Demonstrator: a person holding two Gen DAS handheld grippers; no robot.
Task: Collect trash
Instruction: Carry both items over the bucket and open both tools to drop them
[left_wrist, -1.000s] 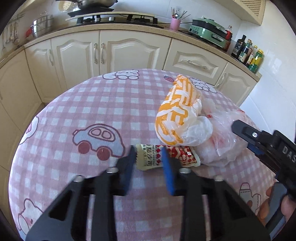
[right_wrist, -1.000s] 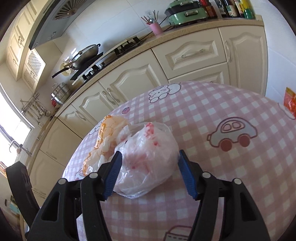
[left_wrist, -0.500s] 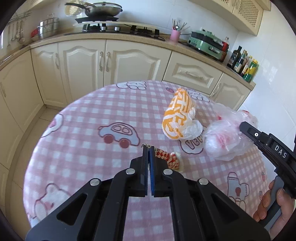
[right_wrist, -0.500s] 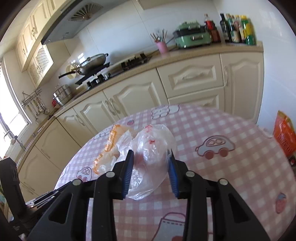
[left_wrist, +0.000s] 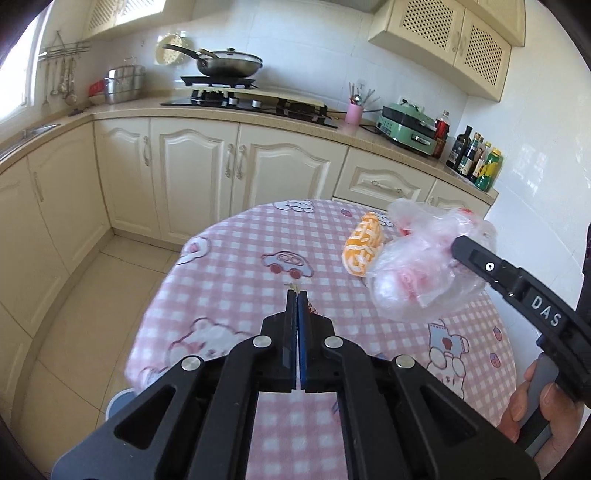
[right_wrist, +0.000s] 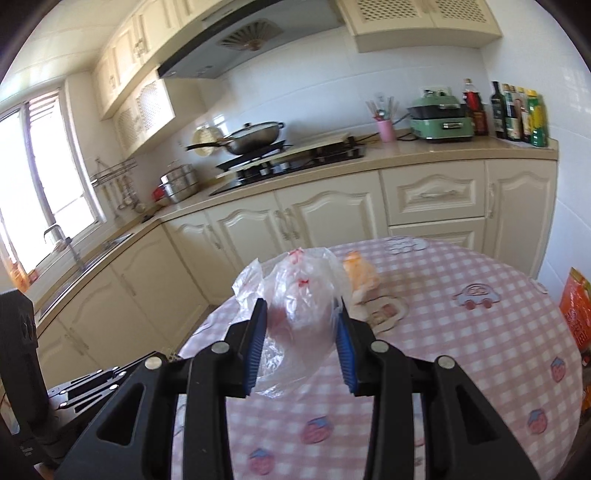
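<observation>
Over the pink checked table (left_wrist: 229, 266) both grippers are loaded up, so I'd call this roughly the middle of the job. The right gripper (right_wrist: 301, 325) is clamped on the crumpled clear plastic bag (right_wrist: 299, 306), blue pads pressing in from both sides, and in the left wrist view that bag hangs clear of the tablecloth. Its jaws have just been closing, with the bag squashed between them. The left gripper (left_wrist: 296, 295) is pinched fully together on a snack wrapper (left_wrist: 312, 308). Only a sliver of it pokes out past the tips and beside the right pad, so I can't really say how much of it is caught, but it looks like a thin, flat grip.

What's left, as far as I can see: the orange-and-white bag (left_wrist: 364, 242) sits on the far side of the table, just beside the lifted clear bag and not held by anything. No bin shows up in either view, so both held pieces need dropping somewhere before that last one gets picked up.
</observation>
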